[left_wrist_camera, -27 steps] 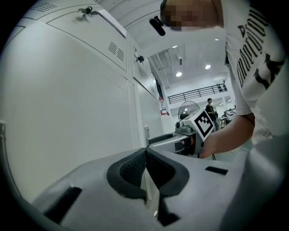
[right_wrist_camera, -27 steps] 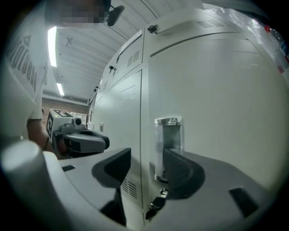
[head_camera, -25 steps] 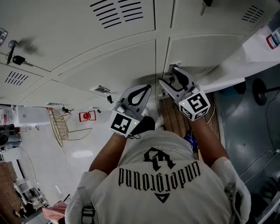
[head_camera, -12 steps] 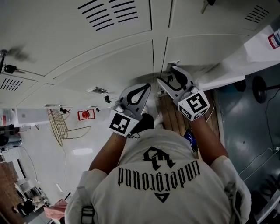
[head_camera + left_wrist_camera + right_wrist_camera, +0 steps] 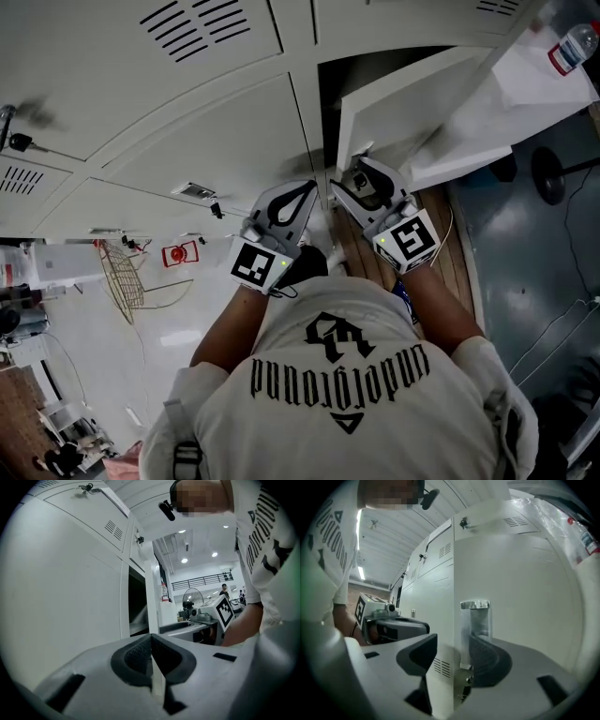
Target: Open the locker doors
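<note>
Two views differ: from the head, the door (image 5: 403, 94) is seen ajar, far right; its handle (image 5: 476, 616) is shown clearly only between the right gripper (image 5: 452, 648)'s wide, just-narrowing jaws. The left gripper (image 5: 151, 644) is closed, empty. "underground" is printed on the shirt (image 5: 347, 412).

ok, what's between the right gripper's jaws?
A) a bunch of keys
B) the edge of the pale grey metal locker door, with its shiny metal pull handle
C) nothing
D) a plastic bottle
B: in the right gripper view the pale grey metal locker door has its edge and shiny metal pull handle between the apart jaws of the right gripper, which have just been closing.
</note>
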